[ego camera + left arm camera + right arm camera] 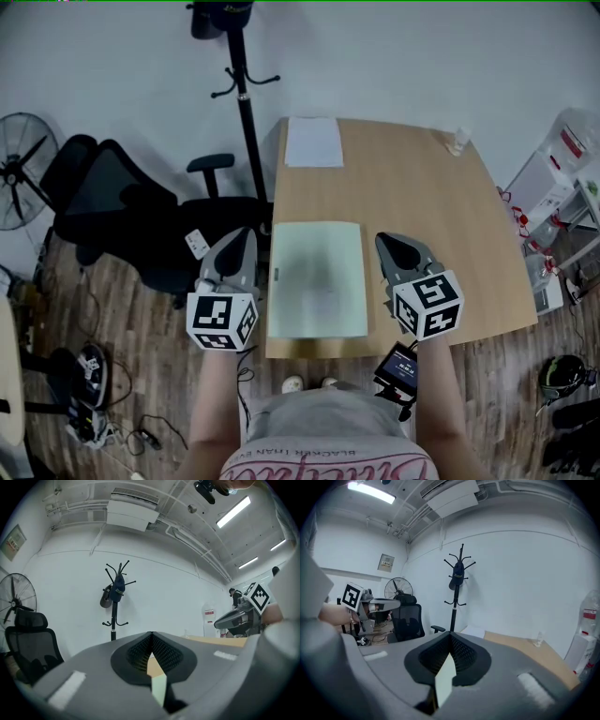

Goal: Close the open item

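Wood-grained tabletop (422, 197) carries everything that matters. The biggest thing on it is a pale green folder-like item (317, 279), lying flat against the near edge towards the near left corner. From the head view it reads as one smooth rectangle with no raised flap or second leaf showing. I judge the closing is probably already done, though the steep view down could hide a thin cover that is slightly ajar. The left gripper (244, 239) hangs just outside the tabletop's left edge, beside the item and apart from it. In its own view its fingers are pressed together at the tips with nothing pinched, and only a sliver of green and wood shows through the gap below. The right gripper (396, 244) sits over the tabletop just beside the item's right edge, its tips likewise together and empty. A white sheet (313, 142) lies at the far left corner, and a small clear bottle (458, 141) stands at the far right corner. What may remain is a check press on the cover.
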The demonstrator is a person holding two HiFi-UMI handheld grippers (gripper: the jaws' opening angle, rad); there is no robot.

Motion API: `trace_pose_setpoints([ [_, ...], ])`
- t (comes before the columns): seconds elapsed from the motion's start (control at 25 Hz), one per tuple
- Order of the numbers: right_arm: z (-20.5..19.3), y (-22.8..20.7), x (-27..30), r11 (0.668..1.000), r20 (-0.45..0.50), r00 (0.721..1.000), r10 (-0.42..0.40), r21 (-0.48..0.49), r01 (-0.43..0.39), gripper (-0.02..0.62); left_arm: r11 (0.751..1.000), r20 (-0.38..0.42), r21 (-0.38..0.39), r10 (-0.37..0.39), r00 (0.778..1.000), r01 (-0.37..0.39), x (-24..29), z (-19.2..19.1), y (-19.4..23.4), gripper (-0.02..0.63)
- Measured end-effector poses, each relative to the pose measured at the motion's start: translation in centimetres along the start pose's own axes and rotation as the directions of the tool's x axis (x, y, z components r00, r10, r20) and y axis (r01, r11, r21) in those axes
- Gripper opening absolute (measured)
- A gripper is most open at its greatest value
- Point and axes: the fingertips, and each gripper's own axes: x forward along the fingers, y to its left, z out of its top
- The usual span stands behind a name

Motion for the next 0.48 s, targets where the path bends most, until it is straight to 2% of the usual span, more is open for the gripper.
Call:
trace_pose_setpoints([
  [0.16,1.5,-1.1,-0.8,0.999,0.056,0.998,-0.032,-0.024,0.033,0.002,1.000,0.014,0.020,0.019,1.000,-0.020,0.1,1.2,-0.2,0.014],
  [0.36,4.0,-1.8,-2.5,0.996,0.172,0.983,-0.070,-0.048,0.079,0.002,0.998,0.044,0.044,0.045,0.998,-0.047,-0.2,2.9,0.0,0.014],
  [0.48,4.8,-1.8,-3.1,0.992,0.199,0.976,-0.092,-0.062,0.106,0.002,0.997,0.057,0.056,0.059,0.997,-0.062,-0.6,3.8,0.2,0.014],
])
